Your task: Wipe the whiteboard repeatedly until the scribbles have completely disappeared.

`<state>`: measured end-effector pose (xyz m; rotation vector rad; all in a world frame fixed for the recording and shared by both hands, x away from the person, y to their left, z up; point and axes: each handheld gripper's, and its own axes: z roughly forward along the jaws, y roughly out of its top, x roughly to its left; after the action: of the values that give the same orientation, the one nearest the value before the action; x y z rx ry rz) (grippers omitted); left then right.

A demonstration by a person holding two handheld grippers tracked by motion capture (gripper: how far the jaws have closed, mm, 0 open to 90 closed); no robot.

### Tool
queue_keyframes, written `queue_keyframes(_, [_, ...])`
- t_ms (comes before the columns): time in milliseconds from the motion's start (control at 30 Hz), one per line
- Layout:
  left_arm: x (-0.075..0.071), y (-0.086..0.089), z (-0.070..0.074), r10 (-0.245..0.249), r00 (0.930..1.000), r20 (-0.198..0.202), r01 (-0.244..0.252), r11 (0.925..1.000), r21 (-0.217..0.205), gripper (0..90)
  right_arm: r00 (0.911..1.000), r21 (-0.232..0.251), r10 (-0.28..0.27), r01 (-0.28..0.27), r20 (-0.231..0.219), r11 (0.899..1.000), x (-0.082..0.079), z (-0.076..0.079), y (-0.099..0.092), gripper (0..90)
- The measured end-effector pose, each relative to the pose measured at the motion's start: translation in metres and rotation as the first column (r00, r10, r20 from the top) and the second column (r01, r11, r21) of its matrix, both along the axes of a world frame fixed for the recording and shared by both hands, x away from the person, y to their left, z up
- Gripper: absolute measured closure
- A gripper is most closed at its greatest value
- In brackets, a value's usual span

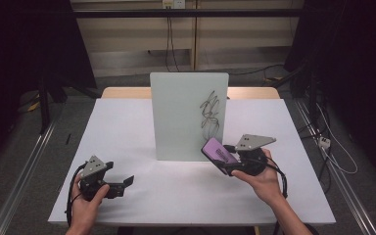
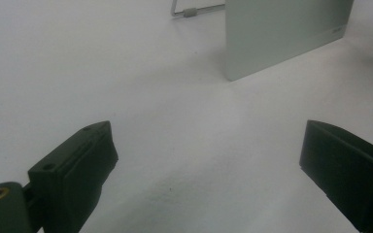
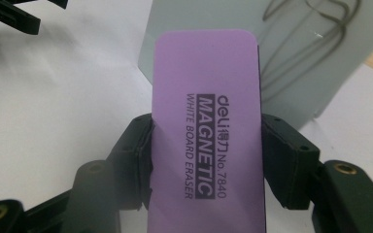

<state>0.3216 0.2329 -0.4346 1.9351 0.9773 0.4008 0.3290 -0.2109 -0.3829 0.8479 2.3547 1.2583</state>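
Risk: the freestanding board could tip when wiped.
Right hand-held gripper (image 1: pixel 223 164) clamps the purple eraser (image 3: pixel 206 141) at centre frame beside the scribbled board (image 1: pixel 188 115); left hand-held gripper (image 2: pixel 209 165) stands wide, empty, bracing nothing.

**Room and surroundings**

White-covered counter (image 1: pixel 127 127), wooden edge at far side. Grey floor (image 1: pixel 24 147) with metal rails (image 1: pixel 22 164) on both sides. Pale wall panels (image 1: pixel 132 34) behind, cables (image 1: pixel 170 39) hanging down. Dark curtains (image 1: pixel 24 39) flank both sides; lighting dim.
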Motion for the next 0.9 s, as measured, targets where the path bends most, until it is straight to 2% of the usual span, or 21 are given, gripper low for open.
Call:
queue_keyframes(67, [-0.001, 0.0, 0.001, 0.01, 0.9998, 0.016, -0.009, 0.9999, -0.012, 5.8, 0.9999, -0.003, 0.012, -0.012, 0.007, 1.0, 0.002, 0.001, 0.006, 41.7])
queue_keyframes(267, [0.0, 0.001, 0.001, 0.012, 0.9999, 0.009, -0.012, 0.9999, -0.003, 5.9, 0.9992, 0.014, 0.015, -0.015, 0.036, 1.0, 0.011, 0.004, 0.018, 41.7])
queue_keyframes(367, [-0.001, 0.0, 0.002, 0.017, 0.9998, 0.013, -0.017, 0.9998, 0.004, 6.0, 0.999, -0.005, 0.022, -0.022, 0.038, 1.0, 0.017, 0.002, 0.023, 41.7])
queue_keyframes(500, [-0.001, -0.001, 0.0, 0.014, 0.9999, 0.006, -0.014, 0.9999, 0.007, 6.2, 0.9979, -0.028, 0.006, -0.005, 0.064, 1.0, 0.026, 0.006, 0.025, 41.7])
queue_keyframes(667, [0.0, -0.001, -0.001, 0.007, 1.0, 0.003, -0.007, 0.9999, 0.014, 6.2, 0.9952, -0.021, -0.008, 0.01, 0.097, 1.0, 0.036, 0.015, 0.026, 41.7])
queue_keyframes(733, [0.0, -0.001, 0.0, 0.008, 1.0, 0.003, -0.008, 0.9999, 0.014, 6.2, 0.9948, -0.025, -0.006, 0.008, 0.102, 1.0, 0.038, 0.013, 0.028, 41.7])
queue_keyframes(833, [0.0, -0.001, 0.0, 0.011, 0.9999, 0.002, -0.011, 0.9998, 0.015, 6.0, 0.9941, -0.057, -0.01, 0.016, 0.108, 0.998, 0.04, 0.007, 0.032, 41.7])
queue_keyframes(900, [0.0, -0.002, 0.0, 0.009, 1.0, 0.003, -0.009, 0.9999, 0.013, 6.0, 0.9941, -0.055, -0.01, 0.016, 0.108, 0.998, 0.041, 0.005, 0.033, 41.8])
